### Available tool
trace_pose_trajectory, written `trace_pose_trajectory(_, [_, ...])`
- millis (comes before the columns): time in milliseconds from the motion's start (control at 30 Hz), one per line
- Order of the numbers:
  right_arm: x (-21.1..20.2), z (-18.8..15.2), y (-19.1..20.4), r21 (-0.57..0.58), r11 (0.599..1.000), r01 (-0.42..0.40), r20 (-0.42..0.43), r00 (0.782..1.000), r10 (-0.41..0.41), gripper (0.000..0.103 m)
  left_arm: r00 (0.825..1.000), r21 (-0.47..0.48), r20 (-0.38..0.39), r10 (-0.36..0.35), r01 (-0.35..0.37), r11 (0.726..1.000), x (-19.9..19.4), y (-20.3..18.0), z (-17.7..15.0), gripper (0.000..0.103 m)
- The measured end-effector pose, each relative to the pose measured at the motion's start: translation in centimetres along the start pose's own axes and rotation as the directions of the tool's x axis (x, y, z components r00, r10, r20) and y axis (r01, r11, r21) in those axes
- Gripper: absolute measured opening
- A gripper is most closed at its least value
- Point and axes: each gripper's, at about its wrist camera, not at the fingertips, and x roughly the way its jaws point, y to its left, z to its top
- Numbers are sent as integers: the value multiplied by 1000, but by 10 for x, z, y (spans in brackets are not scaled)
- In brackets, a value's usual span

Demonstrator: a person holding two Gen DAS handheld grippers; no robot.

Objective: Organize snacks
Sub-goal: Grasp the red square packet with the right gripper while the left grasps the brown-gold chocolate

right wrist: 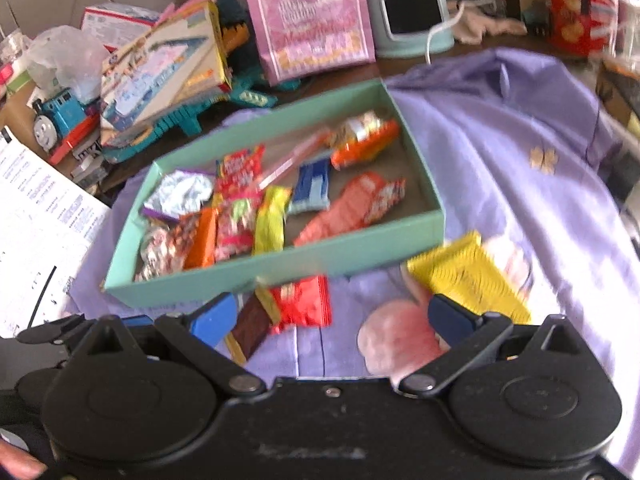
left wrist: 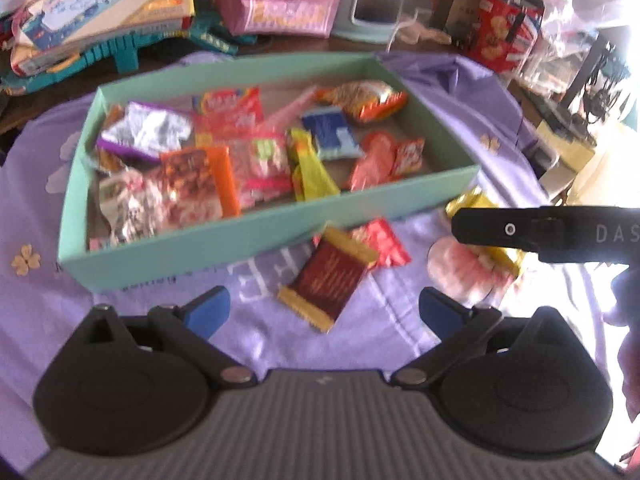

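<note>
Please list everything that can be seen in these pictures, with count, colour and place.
box: one, mint green, on the cloth, many mixed snack packets inside
cloth: one, lilac, under the box
dark red packet: one, gold ends, on cloth before the box
red packet: one, beside it
yellow packet: one, on cloth, right of the box
toy train: one, blue, far left
pink bag: one, behind the box
left gripper: fingers blue, open
right gripper: fingers blue, open

We see strong daylight glare washing out the right edge of both views, motion blur smearing the yellow packet, and fisheye bending with dark corners.
</note>
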Motion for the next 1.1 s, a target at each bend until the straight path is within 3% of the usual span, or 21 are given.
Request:
trace_pose_trajectory(200, [22, -4, -4, 52, 999, 6, -44, 999, -4, 103, 999, 19, -37, 8, -7, 1000, 26, 3, -5, 97])
trace_pose_trajectory(400, [36, -3, -2, 59, 998, 8, -48, 999, -6, 87, 998, 21, -56, 3, -1, 1000, 47, 2, -1, 88])
trace_pose_trajectory(667, [51, 0, -4, 86, 996, 2, -75, 997, 5, 86, 999, 45, -46, 7, -5, 999, 65, -2, 5, 79])
trace_pose_trajectory(733, [54, 0, -2, 81, 997, 1, -80, 997, 5, 86, 999, 61, -31, 15, -13, 998, 64, -3, 6, 55])
trace_pose_trajectory(767, [55, 0, 0, 78, 997, 1, -83, 997, 6, 86, 999, 70, -29, 23, -21, 997, 64, -2, 7, 55])
trace_pose_trajectory(833, [56, 0, 2, 71, 997, -3, -87, 996, 9, 86, 999, 64, -32, 15, -13, 998, 61, 2, 7, 42])
trace_pose_trajectory(1100, [69, 0, 27, 4, 1000, -14, -105, 994, 14, 81, 998, -42, -49, 47, -49, 998, 47, 39, 0, 42])
